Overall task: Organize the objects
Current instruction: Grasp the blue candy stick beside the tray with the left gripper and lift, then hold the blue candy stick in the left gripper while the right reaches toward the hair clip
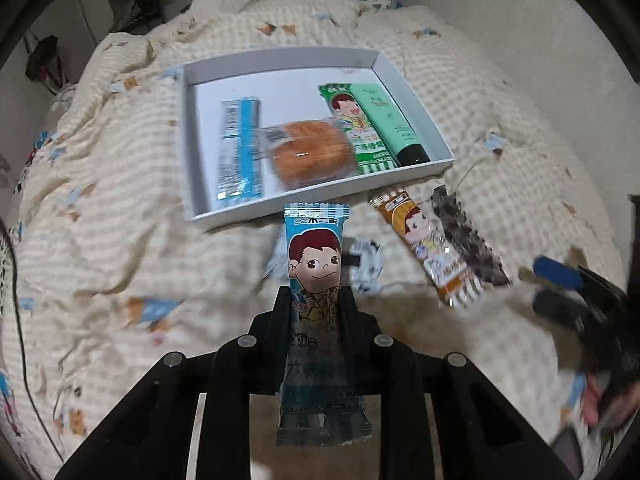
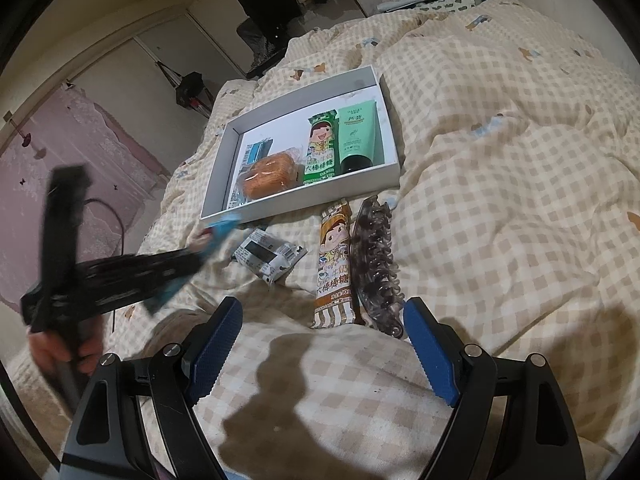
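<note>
My left gripper (image 1: 314, 294) is shut on a blue candy packet (image 1: 314, 256) and holds it above the bed, just short of the white tray (image 1: 190, 152). The tray holds a blue bar (image 1: 240, 148), a round orange pastry (image 1: 312, 152), a green candy packet (image 1: 358, 128) and a green tube (image 1: 394, 124). In the right wrist view my right gripper (image 2: 324, 320) is open and empty, just short of a brown candy packet (image 2: 334, 264) and a dark hair claw (image 2: 374, 264) lying side by side below the tray (image 2: 312, 200). The left gripper (image 2: 172, 268) shows there too.
A small grey-and-black sachet (image 2: 268, 254) lies on the checked bedcover (image 2: 500, 200) between the two grippers. A wall runs along the bed's right side; a wardrobe and hanging clothes (image 2: 264, 4) stand beyond the bed.
</note>
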Demonstrator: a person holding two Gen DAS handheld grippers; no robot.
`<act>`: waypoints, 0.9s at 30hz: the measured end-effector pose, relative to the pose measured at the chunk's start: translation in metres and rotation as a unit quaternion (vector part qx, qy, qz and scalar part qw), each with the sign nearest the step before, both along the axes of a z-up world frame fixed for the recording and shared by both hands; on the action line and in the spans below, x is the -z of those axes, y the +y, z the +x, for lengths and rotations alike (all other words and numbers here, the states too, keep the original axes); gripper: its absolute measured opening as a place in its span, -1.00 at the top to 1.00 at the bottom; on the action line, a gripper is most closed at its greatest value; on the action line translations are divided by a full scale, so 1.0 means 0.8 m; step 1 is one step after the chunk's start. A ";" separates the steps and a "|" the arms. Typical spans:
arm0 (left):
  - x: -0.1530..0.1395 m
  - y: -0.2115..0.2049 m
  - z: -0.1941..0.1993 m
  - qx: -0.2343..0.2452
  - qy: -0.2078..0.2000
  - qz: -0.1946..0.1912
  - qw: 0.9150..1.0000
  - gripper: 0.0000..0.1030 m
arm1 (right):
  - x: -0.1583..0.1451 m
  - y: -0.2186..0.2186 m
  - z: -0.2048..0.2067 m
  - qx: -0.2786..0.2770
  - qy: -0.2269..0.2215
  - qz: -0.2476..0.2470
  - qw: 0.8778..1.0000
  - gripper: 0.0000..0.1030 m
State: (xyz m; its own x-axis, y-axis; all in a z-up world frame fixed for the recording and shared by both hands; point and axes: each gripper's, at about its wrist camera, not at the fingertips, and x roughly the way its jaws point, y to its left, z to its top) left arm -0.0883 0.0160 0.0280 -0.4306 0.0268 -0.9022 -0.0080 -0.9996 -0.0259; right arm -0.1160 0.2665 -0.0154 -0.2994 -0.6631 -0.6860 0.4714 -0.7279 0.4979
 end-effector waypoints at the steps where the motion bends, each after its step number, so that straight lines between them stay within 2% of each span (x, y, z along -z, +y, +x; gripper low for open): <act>1: -0.003 -0.009 0.007 -0.003 0.003 0.002 1.000 0.53 | 0.001 0.000 0.000 0.000 -0.001 0.001 1.000 -0.63; 5: 0.005 -0.036 0.020 -0.007 0.017 -0.013 1.000 0.53 | 0.002 -0.002 -0.002 0.001 -0.005 0.005 1.000 -0.63; 7: 0.016 -0.050 0.031 -0.005 0.007 -0.027 1.000 0.53 | 0.003 -0.003 -0.002 0.001 -0.006 0.008 1.000 -0.63; 10: 0.047 -0.056 0.039 0.012 -0.038 -0.052 0.998 0.51 | 0.004 -0.004 -0.002 0.000 -0.008 0.011 1.000 -0.63; 12: 0.055 -0.053 0.044 0.030 -0.038 -0.058 0.997 0.47 | 0.004 -0.004 -0.003 0.000 -0.009 0.011 1.000 -0.63; 14: 0.053 -0.051 0.042 0.036 -0.038 -0.059 0.997 0.28 | 0.005 -0.004 -0.004 0.000 -0.011 0.010 1.000 -0.63; 16: 0.049 -0.048 0.034 0.039 -0.041 -0.055 0.997 -0.12 | 0.006 -0.004 -0.004 0.000 -0.014 0.010 1.000 -0.63; 18: 0.047 -0.040 0.026 0.051 -0.041 -0.068 0.996 -0.30 | 0.007 -0.004 -0.005 -0.001 -0.015 0.010 1.000 -0.63; 19: 0.047 -0.034 0.021 0.061 -0.039 -0.081 0.994 -0.32 | 0.007 -0.004 -0.005 0.000 -0.015 0.010 1.000 -0.63; 23: 0.064 -0.025 0.002 0.072 -0.048 -0.138 0.987 -0.28 | 0.008 -0.004 -0.006 -0.001 -0.016 0.009 1.000 -0.63; 24: 0.068 -0.025 -0.002 0.062 -0.047 -0.146 0.986 0.28 | 0.008 -0.004 -0.006 -0.001 -0.016 0.009 1.000 -0.63; 25: 0.072 -0.026 -0.004 0.053 -0.054 -0.149 0.986 0.41 | 0.008 -0.004 -0.006 -0.001 -0.017 0.009 1.000 -0.63; 27: 0.070 -0.028 -0.005 0.036 -0.046 -0.128 0.990 0.41 | 0.008 -0.004 -0.006 0.000 -0.018 0.008 1.000 -0.63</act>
